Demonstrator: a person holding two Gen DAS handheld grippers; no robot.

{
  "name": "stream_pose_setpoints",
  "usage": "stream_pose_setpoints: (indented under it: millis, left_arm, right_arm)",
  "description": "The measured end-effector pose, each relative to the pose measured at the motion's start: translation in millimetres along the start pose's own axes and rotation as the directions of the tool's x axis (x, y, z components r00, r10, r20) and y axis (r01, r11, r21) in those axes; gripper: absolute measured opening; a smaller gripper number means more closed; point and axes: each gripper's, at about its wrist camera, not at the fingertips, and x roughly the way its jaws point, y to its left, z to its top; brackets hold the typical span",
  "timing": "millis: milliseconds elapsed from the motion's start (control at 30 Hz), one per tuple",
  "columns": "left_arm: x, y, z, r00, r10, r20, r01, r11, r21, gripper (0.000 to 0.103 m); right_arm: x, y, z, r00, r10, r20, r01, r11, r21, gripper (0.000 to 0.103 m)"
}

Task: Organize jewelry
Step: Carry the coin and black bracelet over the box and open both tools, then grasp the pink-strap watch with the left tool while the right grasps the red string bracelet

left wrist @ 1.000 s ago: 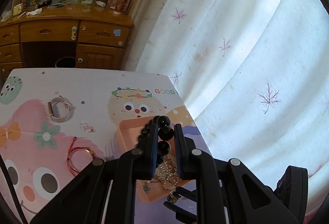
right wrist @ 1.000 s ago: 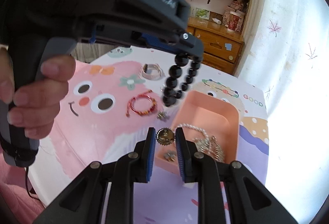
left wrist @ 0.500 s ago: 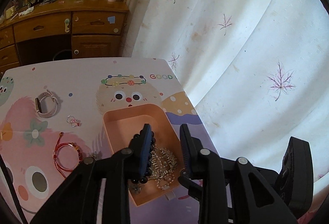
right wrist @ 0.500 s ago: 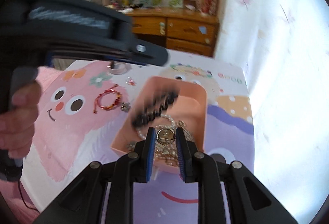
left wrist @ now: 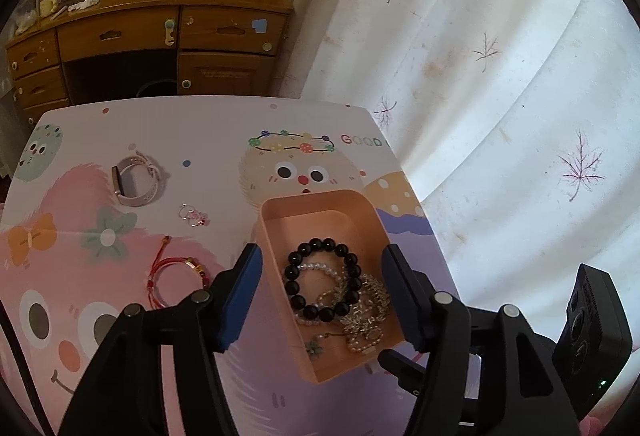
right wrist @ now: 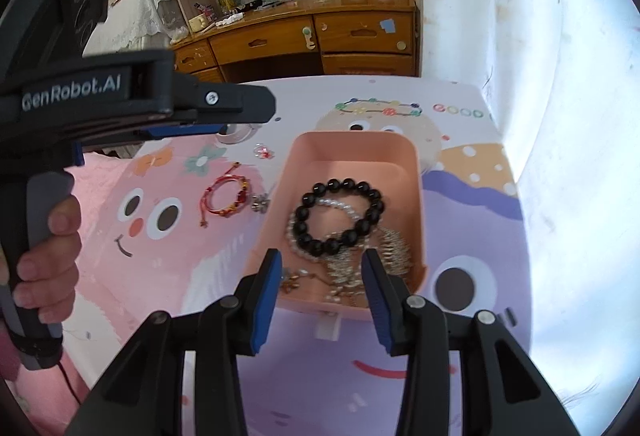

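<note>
Both sets of jaws opening, nothing pinched: left gripper (left wrist: 322, 290) and right gripper (right wrist: 320, 292) poised above the peach tray (right wrist: 416, 172). Black bead bracelet (right wrist: 339, 217) already lying inside on the tangled pearl and silver chains (right wrist: 386, 248). Still out on the mat: red cord bracelet (right wrist: 226, 195), watch (left wrist: 136, 182), small rings (left wrist: 193, 215). Risk judged: snagging chains on withdrawal, dragging the light tray, tangling pieces further.

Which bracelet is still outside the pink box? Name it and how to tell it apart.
The red cord bracelet, lying on the mat left of the pink box. The black bead bracelet and pearl strand lie inside.
</note>
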Motion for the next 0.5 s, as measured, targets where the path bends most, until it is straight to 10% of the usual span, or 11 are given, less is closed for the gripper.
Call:
stream_pose_setpoints:
  millis: [500]
  left_arm:
    - [1,76,11,0.959,0.259,-0.111,-0.254,0.966,0.059,0.084]
  right_arm:
    - [29,8,12,0.977,0.214,-0.019,-0.196,0.922,0.333,0.042]
